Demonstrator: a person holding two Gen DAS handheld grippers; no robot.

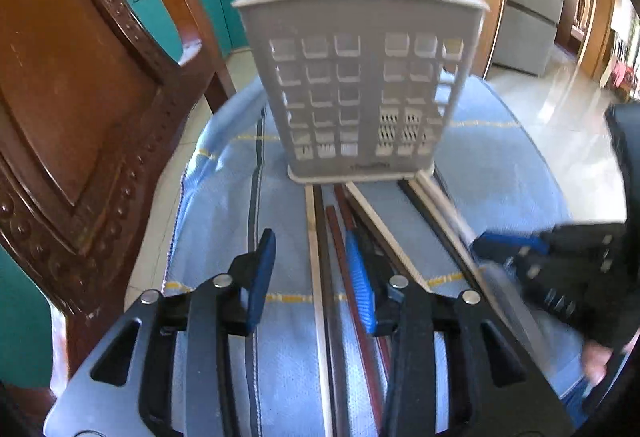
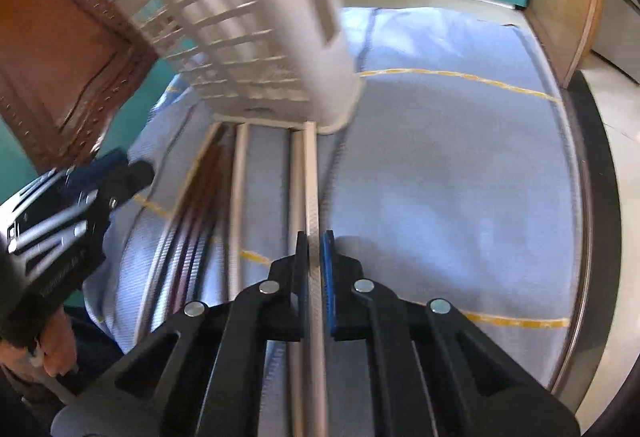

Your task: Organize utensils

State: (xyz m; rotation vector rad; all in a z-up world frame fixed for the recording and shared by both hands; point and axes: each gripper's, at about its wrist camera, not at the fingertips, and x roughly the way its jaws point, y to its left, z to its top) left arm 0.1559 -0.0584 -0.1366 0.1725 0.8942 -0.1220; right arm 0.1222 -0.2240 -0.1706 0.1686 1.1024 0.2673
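I have a gripper in each hand, and I am tidying chopsticks (image 1: 320, 237) into the gray basket (image 1: 360, 85). The basket stands up on the blue cloth (image 1: 500, 165), near the far end of the table. The chopsticks lie flat in a row on the cloth, with their far tips right at the foot of the basket. Some are pale, some are dark, and some are red-brown. My right gripper (image 2: 315, 249) is nearly closed, and a pale stick (image 2: 310, 173) runs right between its two fingers. It looks like I am pinching that stick, the one on the right side of the row. Another pale stick lies just beside it, so I think I only have one. My left gripper (image 1: 316, 277) is wide open and holds nothing. It hangs over the middle of the row, above the dark and red-brown sticks. I think this step is the pick-up of the pale stick. Next I need to lift it off the cloth, tip it so it stands up, and drop it into the open top of the basket. I must hold tight so it does not slip or swing. A brown chair (image 1: 80, 117) stands to the left of the table.
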